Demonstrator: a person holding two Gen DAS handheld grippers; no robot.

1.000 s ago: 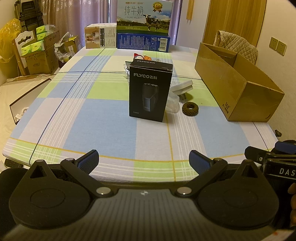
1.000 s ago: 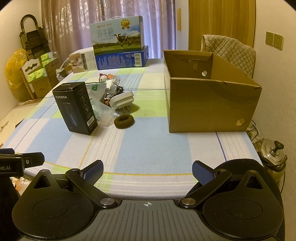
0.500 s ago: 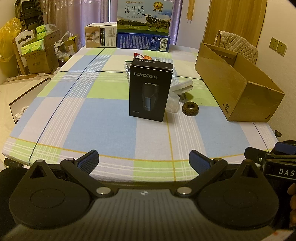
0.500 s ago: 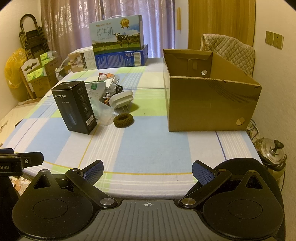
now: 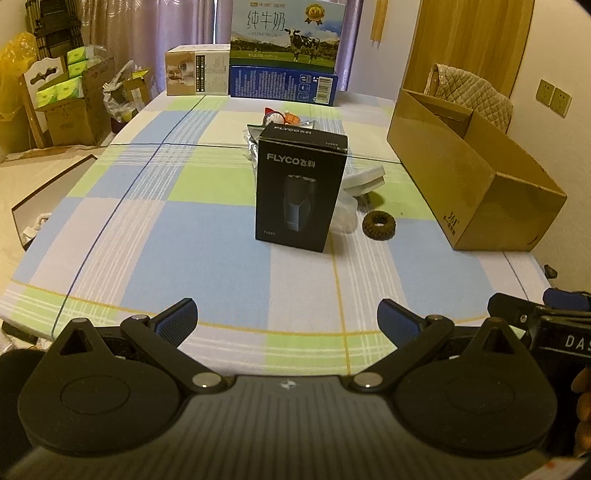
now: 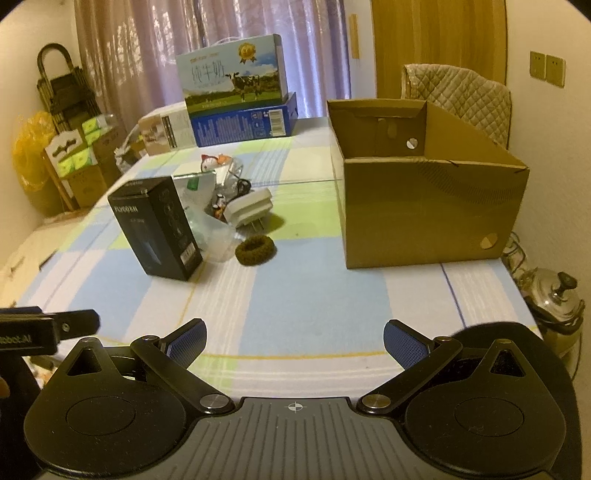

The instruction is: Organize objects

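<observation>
A: Left wrist view, list it.

B: Item one: my left gripper (image 5: 287, 320), jaws wide, nothing between them, hovering over the near edge of the checked table (image 5: 207, 236). Item two: black FLYCO box (image 5: 301, 192), upright, mid-table, straight ahead and well apart from me. Item three: brown hair tie (image 5: 379, 226), flat on the cloth just right of that box. Item four: white plug adapter (image 5: 364, 179), behind the hair tie. Item five: open cardboard box (image 5: 476, 184), far right on the table, long side running away from me. Item six: milk carton (image 5: 287, 35), stacked on a blue box at the far end. At the right edge, part of my right gripper (image 5: 532, 317).

A: Right wrist view?

B: Item one: my right gripper (image 6: 294, 343), jaws wide as well, holding nothing, above the near table edge. Item two: FLYCO box (image 6: 157, 229), upright, to the left. Item three: hair tie (image 6: 255, 251), just right of it, with a clear plastic container (image 6: 216, 240) between them. Item four: plug adapter (image 6: 248, 210), prongs toward the hair tie. Item five: cardboard box (image 6: 424, 206), to the right, apart from the small items; I see nothing lying inside. Item six: a metal kettle (image 6: 554, 299), below the table's right side.
</observation>
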